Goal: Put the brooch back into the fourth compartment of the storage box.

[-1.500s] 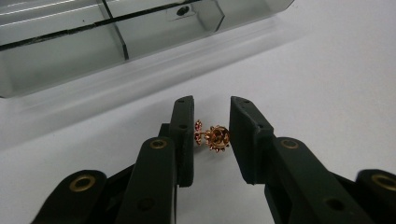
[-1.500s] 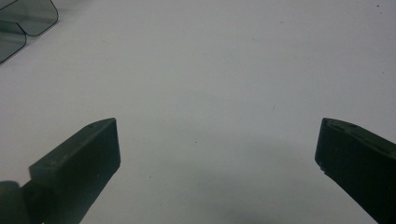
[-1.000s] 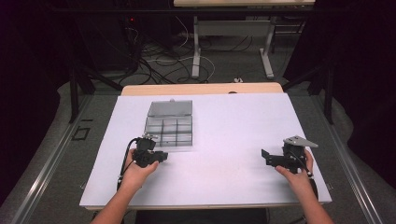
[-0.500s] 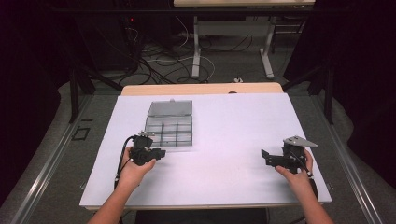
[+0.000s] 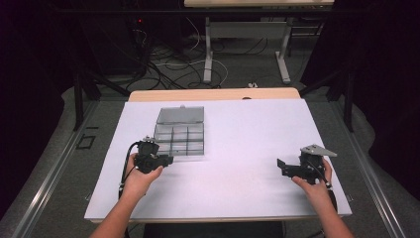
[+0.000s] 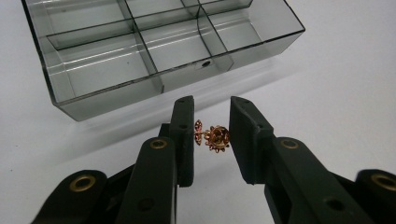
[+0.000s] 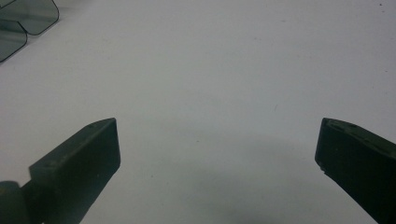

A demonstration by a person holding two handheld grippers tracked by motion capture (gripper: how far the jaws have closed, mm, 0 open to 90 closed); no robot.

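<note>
A small gold and red flower-shaped ornament (image 6: 213, 136) sits between the jaws of my left gripper (image 6: 212, 111), and both pads touch it. It hangs just above the white table, a short way in front of a clear grey compartment box (image 6: 154, 46). In the high view the left gripper (image 5: 167, 160) is at the near left corner of the box (image 5: 179, 133), whose lid lies open behind it. My right gripper (image 5: 282, 167) rests far to the right with its jaws wide apart. Only bare table lies between the jaws of that gripper (image 7: 217, 140).
The white table top (image 5: 247, 139) stretches between the two hands. A corner of the box (image 7: 23, 18) shows at the top left of the right gripper view. Beyond the table's far edge are desk legs and cables on the floor.
My left hand has shifted slightly to the left with the ornament still in the jaws. The right hand has stayed where it was.
</note>
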